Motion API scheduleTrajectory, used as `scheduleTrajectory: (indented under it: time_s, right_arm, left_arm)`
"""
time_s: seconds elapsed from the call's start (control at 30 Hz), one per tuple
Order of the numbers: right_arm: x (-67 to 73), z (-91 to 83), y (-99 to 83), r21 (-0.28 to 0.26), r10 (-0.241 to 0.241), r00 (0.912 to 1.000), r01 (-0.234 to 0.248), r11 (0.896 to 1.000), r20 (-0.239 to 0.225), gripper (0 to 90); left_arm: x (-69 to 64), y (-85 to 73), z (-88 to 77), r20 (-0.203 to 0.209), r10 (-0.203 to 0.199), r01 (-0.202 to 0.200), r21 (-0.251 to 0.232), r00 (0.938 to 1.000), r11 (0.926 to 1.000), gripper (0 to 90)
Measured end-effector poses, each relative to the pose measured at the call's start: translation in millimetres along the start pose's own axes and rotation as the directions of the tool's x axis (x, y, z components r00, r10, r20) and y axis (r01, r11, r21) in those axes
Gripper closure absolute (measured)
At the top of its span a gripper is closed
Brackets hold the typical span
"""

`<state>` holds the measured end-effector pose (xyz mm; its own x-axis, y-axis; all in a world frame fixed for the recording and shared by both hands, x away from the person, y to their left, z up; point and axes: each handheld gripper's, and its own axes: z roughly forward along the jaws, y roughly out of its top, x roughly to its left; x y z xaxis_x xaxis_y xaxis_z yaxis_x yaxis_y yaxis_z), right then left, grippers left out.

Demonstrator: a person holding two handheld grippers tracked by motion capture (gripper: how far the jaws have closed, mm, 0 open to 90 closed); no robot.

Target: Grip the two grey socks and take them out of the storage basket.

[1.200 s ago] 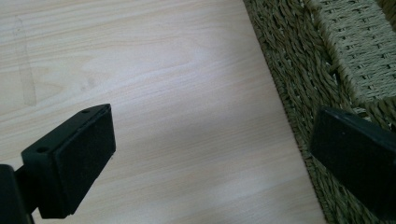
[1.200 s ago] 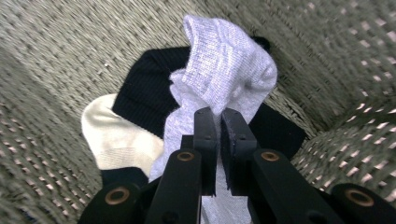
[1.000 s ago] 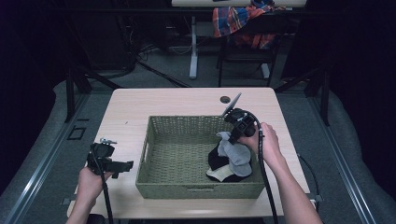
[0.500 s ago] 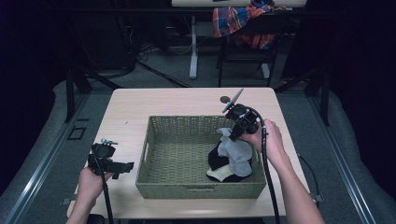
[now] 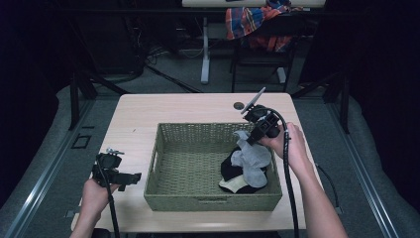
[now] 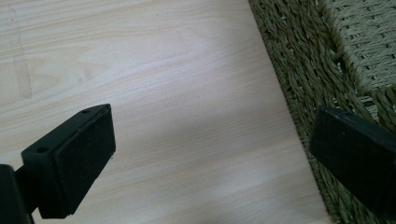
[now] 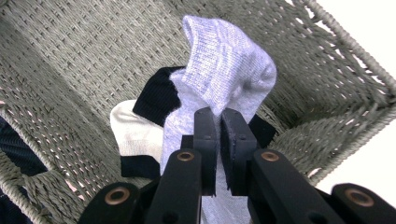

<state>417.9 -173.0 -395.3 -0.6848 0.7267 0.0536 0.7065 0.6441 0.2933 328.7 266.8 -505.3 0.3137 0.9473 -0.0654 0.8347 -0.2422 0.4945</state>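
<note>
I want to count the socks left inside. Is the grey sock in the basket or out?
Partly in. The right gripper pinches the grey sock above the basket; its lower end lies on the dark socks inside.

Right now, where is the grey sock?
The grey sock hangs pinched in the right gripper over the basket's right half, above the black-and-cream sock.

Hidden and cut-off parts around the woven basket (image 5: pixel 213 201)

In the high view the grey sock (image 5: pixel 251 159) covers much of the dark sock (image 5: pixel 229 171) under it, and the right tool (image 5: pixel 251 139) has its tips lost in the fabric. In the right gripper view the grey sock runs behind the clamped jaws and off the edge at 6 o'clock. In the left gripper view the basket is cropped at 3 o'clock, and the left tool (image 6: pixel 210 154) has its right jaw cut by that edge.
</note>
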Motion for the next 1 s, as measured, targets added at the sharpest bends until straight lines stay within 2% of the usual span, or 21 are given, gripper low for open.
scheduleTrajectory:
  time_s: [0.13, 0.3, 0.57, 0.83, 0.9, 1.0]
  right_arm:
    - [-3.4, -4.9, -1.3, 0.005, 0.001, 1.0, -0.001, 1.0, -0.003, 85.7]
    - [-6.8, -9.2, -3.8, -0.015, 0.018, 0.9998, -0.018, 1.0, -0.005, 85.7]
    - [-10.4, -16.6, -6.6, -0.019, 0.018, 0.9998, -0.018, 1.0, 0.011, 85.7]
    - [-16.2, -25.6, -12.1, -0.04, 0.05, 0.9987, -0.05, 0.998, 0.008, 85.7]
    - [-17.9, -27.9, -13.7, -0.036, 0.057, 0.9979, -0.056, 0.998, 0.033, 85.8]
    - [-21.0, -30.4, -15.9, -0.039, 0.061, 0.9978, -0.06, 0.997, 0.026, 85.8]
  left_arm:
    - [-0.3, -0.2, 0.1, 0.001, -0.002, 0.002, -0.003, 1.0, 1.0, 0.8]
    - [0.4, -0.6, 0.0, 0.0, -0.004, 0.004, -0.003, 1.0, 1.0, 0.8]
    - [0.6, -0.9, -0.2, 0.0, -0.004, 0.004, -0.001, 1.0, 1.0, 0.8]
    - [0.0, -0.6, 0.2, -0.005, -0.004, 0.004, -0.005, 1.0, 1.0, 0.8]
    - [0.9, -0.7, -0.1, -0.006, -0.005, 0.005, 0.0, 1.0, 1.0, 0.8]
    - [0.9, -0.9, -0.6, -0.007, -0.006, 0.006, -0.003, 1.0, 1.0, 0.8]
